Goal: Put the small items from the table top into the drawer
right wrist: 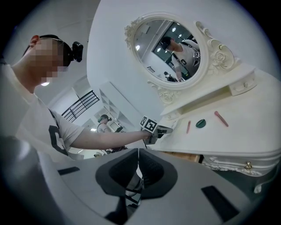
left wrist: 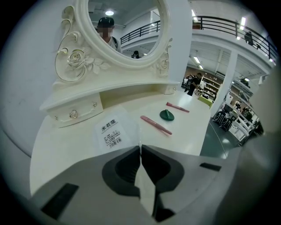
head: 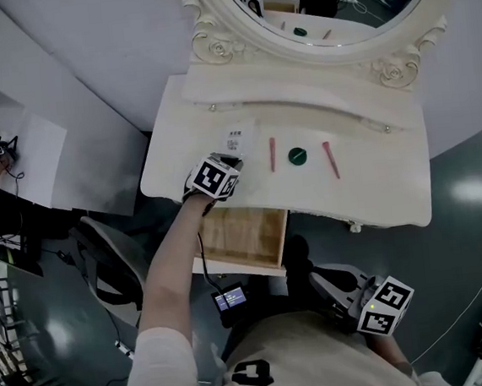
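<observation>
On the white dressing table [head: 376, 187] lie a clear packet with a printed label [head: 237, 137] [left wrist: 112, 132], two pink sticks [head: 272, 154] [head: 331, 160] and a green round piece [head: 298, 156] between them. My left gripper [head: 232, 157] [left wrist: 140, 147] is at the packet's near edge, shut on the thin plastic corner. Below the table's front edge the wooden drawer [head: 241, 237] stands pulled out. Low beside my body, my right gripper [head: 318, 275] [right wrist: 138, 151] is shut with nothing in it, away from the table.
An oval mirror in an ornate white frame [head: 210, 42] rises at the back of the table, above a small raised shelf with knobs [left wrist: 72, 114]. A dark chair [head: 116, 259] stands at the left. A small lit device [head: 230, 297] hangs below the drawer.
</observation>
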Demonstrator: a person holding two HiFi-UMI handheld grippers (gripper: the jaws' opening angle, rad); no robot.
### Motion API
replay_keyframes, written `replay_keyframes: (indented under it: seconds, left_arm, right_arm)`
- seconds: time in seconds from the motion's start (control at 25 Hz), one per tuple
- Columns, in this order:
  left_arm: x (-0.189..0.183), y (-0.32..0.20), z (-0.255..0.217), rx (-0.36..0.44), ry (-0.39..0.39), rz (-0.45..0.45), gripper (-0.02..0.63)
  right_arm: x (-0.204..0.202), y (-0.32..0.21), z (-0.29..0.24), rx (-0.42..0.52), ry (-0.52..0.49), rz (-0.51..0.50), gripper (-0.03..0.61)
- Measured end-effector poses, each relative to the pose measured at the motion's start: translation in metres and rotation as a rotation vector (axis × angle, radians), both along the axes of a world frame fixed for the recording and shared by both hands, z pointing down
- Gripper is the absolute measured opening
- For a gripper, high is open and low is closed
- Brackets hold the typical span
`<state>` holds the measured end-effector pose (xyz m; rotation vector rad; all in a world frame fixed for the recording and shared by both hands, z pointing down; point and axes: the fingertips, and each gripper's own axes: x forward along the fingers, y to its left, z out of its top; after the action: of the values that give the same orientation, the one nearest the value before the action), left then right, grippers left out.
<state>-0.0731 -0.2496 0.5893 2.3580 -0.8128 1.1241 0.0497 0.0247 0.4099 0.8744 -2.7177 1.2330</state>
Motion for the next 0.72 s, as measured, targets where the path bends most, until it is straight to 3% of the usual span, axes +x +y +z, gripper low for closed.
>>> replay_keyframes:
  seconds: [0.72]
  left_arm:
    - [-0.025,0.021,-0.024,0.056,-0.008,0.0,0.063]
  right_arm:
    - [-0.013,0.013,-0.01,0.052,0.024,-0.016,0.029]
